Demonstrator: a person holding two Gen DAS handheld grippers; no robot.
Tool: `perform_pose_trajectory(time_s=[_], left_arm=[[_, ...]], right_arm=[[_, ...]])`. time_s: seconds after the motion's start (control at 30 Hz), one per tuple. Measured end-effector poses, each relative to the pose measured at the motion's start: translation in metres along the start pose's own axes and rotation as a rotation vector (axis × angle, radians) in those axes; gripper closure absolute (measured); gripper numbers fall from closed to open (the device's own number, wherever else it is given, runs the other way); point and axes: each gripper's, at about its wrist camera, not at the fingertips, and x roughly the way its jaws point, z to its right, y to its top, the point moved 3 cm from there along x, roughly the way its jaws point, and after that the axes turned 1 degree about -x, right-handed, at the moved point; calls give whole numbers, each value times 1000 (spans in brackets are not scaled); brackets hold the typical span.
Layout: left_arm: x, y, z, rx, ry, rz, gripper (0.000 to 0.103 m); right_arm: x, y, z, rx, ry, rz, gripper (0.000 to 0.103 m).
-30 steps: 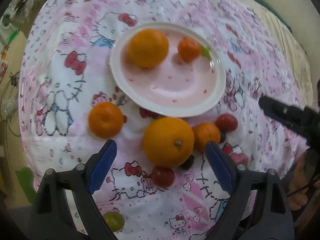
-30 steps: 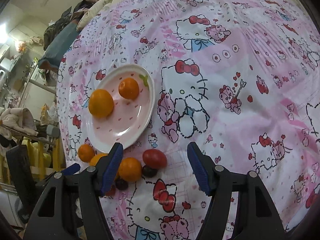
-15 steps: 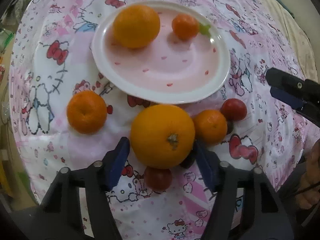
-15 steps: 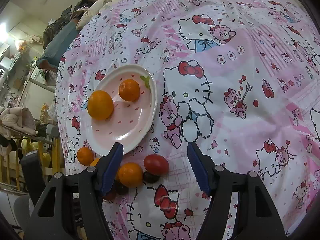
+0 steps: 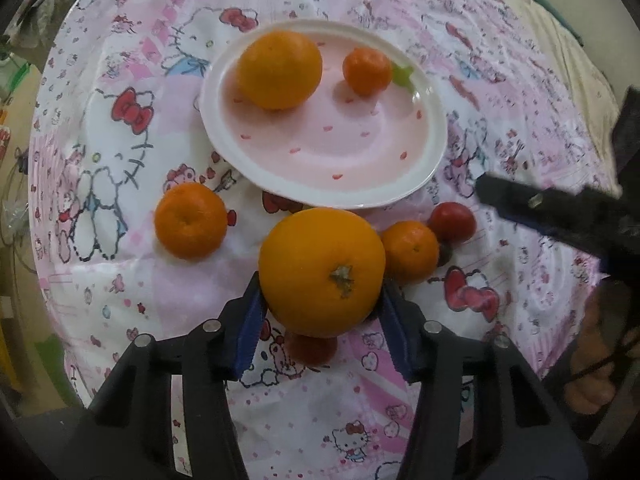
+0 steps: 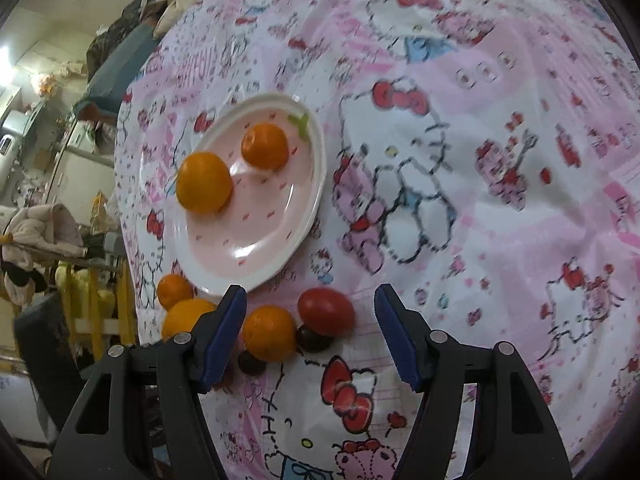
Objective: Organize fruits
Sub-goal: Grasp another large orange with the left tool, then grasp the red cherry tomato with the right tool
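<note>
A home bedroom: cartoon-print bedsheet (image 6: 460,160), piled clothes (image 6: 36,228) and bedding around.

Your left gripper (image 5: 320,312), wide apart a second ago, has closed its blue-padded jaws against the large round orange with the stem scar (image 5: 322,270), which now sits higher than the fruit around it. Your right gripper (image 6: 310,334), jaws apart as before, has crept closer to the oval red tomato (image 6: 326,311) and the small orange tangerine (image 6: 269,333).
</note>
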Motion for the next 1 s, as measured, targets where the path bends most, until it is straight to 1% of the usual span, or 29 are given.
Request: perform_pose_trajectory(time_s=[0.13, 0.3, 0.4, 0.47, 0.53, 0.67, 0.77, 0.9, 1.0], left_arm=[[-10, 2, -5, -19, -13, 23, 54], [-17, 5, -13, -34, -10, 40, 54], [-18, 5, -16, -40, -5, 45, 54], [-18, 7, -15, -45, -3, 49, 54], [-20, 8, -18, -51, -2, 54, 54], [-25, 10, -21, -64, -1, 65, 54], [-29, 12, -24, -70, 13, 80, 54], [-36, 17, -27, -79, 34, 112, 54], [-37, 22, -28, -85, 41, 126, 54]], right_arm=[[9, -3, -3, -13, -34, -22, 35], [24, -6, -1, -14, -74, -60, 40], [30, -6, 0, -22, -91, -71, 48], [35, -7, 0, -26, -90, -83, 61], [37, -7, 0, -33, -100, -87, 64], [31, -5, 1, -27, -81, -70, 64], [17, 0, -1, -21, -49, -34, 64], [-3, 13, -15, -65, -12, 46, 64], [0, 27, -26, -106, 3, 48, 64]])
